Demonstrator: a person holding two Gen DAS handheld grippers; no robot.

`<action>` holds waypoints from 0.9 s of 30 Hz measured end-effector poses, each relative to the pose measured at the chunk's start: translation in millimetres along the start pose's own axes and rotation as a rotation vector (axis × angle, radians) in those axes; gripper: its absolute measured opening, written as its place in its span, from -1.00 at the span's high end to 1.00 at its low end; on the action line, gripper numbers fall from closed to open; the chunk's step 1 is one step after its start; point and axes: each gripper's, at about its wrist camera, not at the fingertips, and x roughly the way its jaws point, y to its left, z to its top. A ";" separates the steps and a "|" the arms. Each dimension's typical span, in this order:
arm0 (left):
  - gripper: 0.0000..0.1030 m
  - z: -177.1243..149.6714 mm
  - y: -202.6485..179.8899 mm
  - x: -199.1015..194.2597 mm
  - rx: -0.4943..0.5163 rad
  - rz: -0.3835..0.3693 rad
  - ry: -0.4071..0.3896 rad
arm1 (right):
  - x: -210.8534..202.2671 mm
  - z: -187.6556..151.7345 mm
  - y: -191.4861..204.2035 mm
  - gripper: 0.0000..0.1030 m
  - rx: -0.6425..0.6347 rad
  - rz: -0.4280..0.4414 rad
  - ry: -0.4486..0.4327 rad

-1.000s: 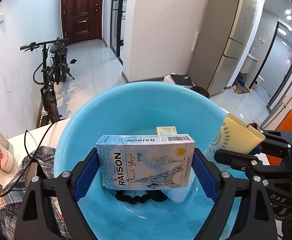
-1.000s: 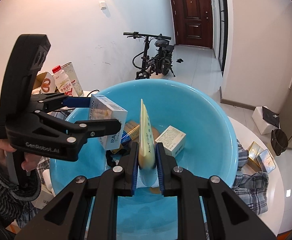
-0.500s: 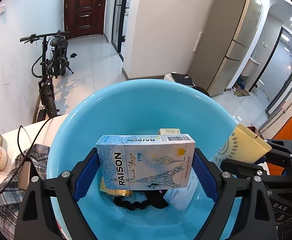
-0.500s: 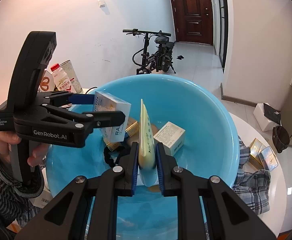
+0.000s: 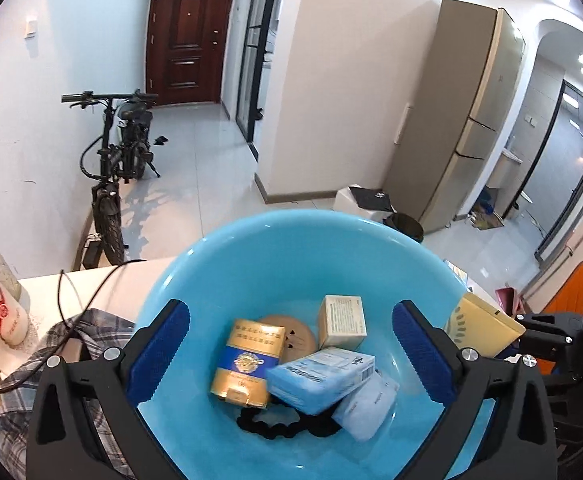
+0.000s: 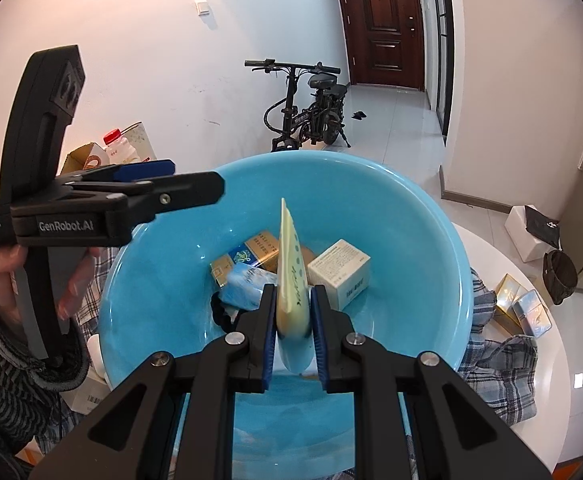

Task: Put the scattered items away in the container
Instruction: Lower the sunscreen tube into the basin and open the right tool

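Right wrist view: right gripper (image 6: pixel 291 314) clamped a yellow packet (image 6: pixel 290 264) edge-on above the blue basin (image 6: pixel 411 216), so its print was unreadable. Left gripper (image 5: pixel 290 346) gaped with nothing between its pads; "GenRobot.AI" showed on its body. Basin contents: gold pack (image 5: pixel 247 362), pale blue box (image 5: pixel 320 376) with blurred lettering, cream box (image 5: pixel 342 322), brown disc (image 5: pixel 293 336) mostly covered, black band (image 5: pixel 269 428) partly hidden, white pouch (image 5: pixel 365 412).

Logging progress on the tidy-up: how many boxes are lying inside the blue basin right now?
3: a gold-and-blue box at left, a light blue box leaning beside it, a cream box at the back. Others may hide underneath in the basin.
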 end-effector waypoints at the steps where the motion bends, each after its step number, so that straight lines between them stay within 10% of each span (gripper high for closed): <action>1: -0.99 0.2 0.6 -2.5 0.004 0.008 -0.001 | 0.1 0.0 -0.2 0.70 0.003 0.003 0.001; 27: -0.99 -32.3 6.5 -39.4 0.066 0.077 0.020 | 20.5 2.8 25.0 0.70 0.037 0.041 0.092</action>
